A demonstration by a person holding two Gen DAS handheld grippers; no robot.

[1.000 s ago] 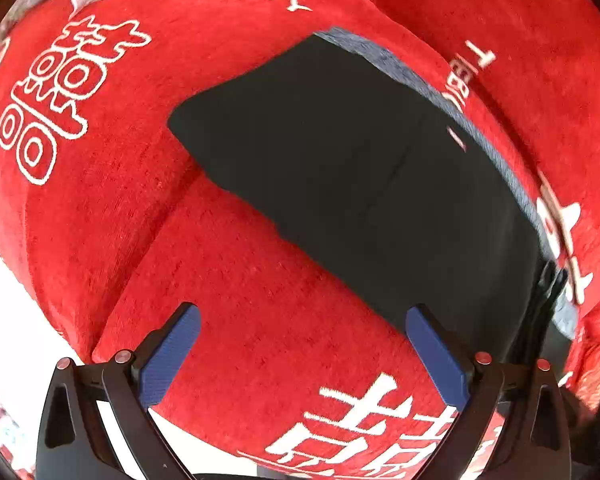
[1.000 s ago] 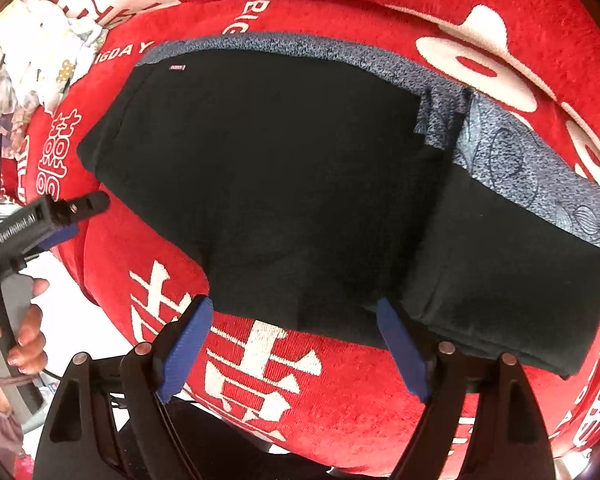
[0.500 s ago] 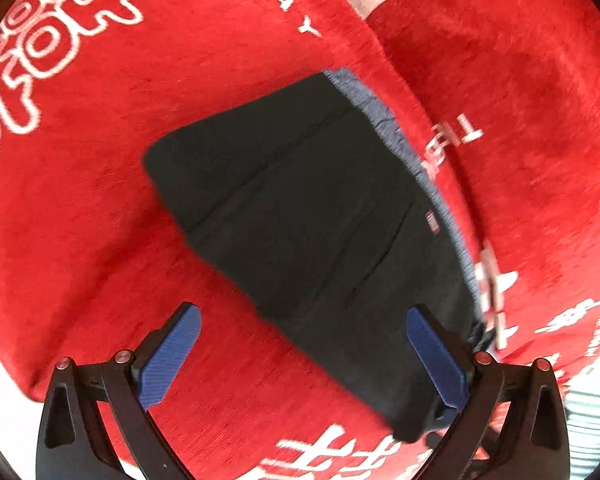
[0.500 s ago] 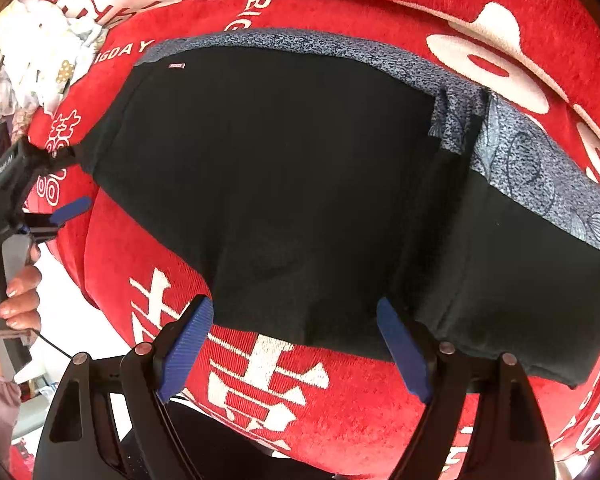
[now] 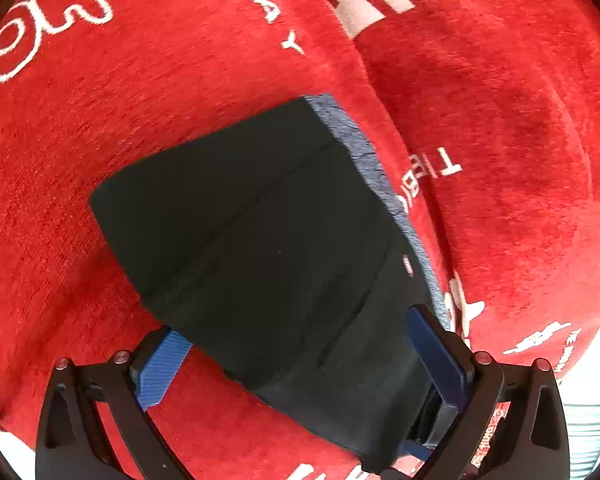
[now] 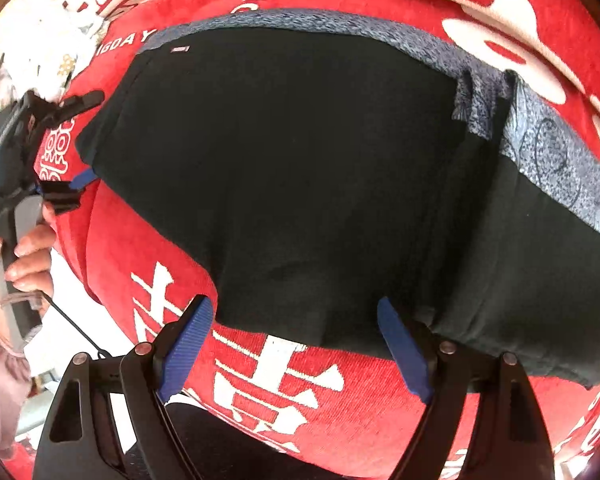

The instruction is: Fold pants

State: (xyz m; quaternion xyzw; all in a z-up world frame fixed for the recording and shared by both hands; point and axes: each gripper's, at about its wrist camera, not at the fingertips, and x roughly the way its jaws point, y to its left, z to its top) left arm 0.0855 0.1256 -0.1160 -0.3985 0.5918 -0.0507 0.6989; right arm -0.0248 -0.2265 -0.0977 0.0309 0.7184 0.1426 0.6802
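While the black pants with the grey patterned waistband (image 6: 300, 168) are lying spread across the red plush blanket with white lettering (image 6: 276, 384), already doubled over at the right, the person is lining up both tools for what looks like another fold. The left gripper (image 5: 300, 372) is reaching over one end of the garment, its blue-padded jaws standing wide to either side of the dark cloth and not pinching it. From the other side, the right gripper (image 6: 296, 344) is hovering just off the near edge of the pants, jaws also wide apart with nothing held. To my eye the next move is calling for each tool to come down onto an edge, close on the layers together and carry them over evenly. No containers are showing anywhere; a hand (image 6: 24, 252) is holding the left tool's grey handle
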